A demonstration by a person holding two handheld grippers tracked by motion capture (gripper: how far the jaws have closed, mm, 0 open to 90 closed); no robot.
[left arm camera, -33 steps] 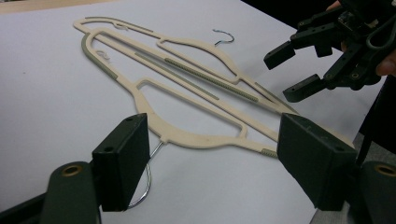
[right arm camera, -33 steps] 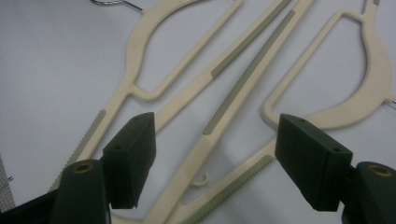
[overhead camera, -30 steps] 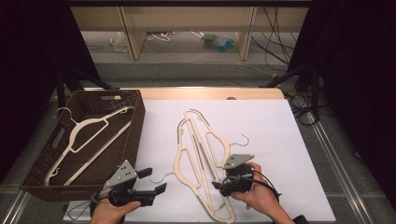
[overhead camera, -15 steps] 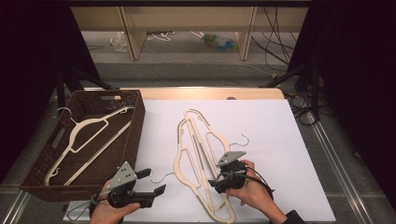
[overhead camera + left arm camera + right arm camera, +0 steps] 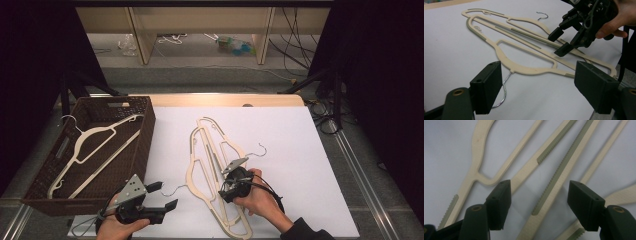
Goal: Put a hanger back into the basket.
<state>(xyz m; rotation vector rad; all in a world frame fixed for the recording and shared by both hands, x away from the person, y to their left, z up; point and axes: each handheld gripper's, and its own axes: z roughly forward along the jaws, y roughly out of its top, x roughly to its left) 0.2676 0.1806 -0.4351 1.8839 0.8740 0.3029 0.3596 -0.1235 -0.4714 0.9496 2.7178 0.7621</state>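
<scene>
item: pile of cream hangers point(image 5: 212, 165), two or three overlapped, lying flat on the white sheet point(image 5: 300, 150) at table centre. their long axis ran from the far middle of the sheet toward my near edge, slightly slanted; one wire hook point(image 5: 259, 148) stuck out to the right, another point(image 5: 503, 93) to the left near my left gripper.

item: my right gripper point(image 5: 231, 186), released, jaws spread and hung just over the near half of the pile. in the right gripper view a cream bar with a ribbed grey strip point(image 5: 559, 173) lay between the jaws, running away from me, so the jaws straddled it across its width. i judged this the nearer tool; a drop and close would take the bar.

item: my left gripper point(image 5: 159, 196), also spread, holding nothing, low over the sheet at its near left corner, just short of the left hook.

item: brown woven basket point(image 5: 145, 135) to the left of the sheet, touching its edge, one hanger point(image 5: 92, 147) already lying in it diagonally.

room: bare sheet right of the pile; the way left to the basket crossed my left gripper, and the stacked hangers could drag on each other.
</scene>
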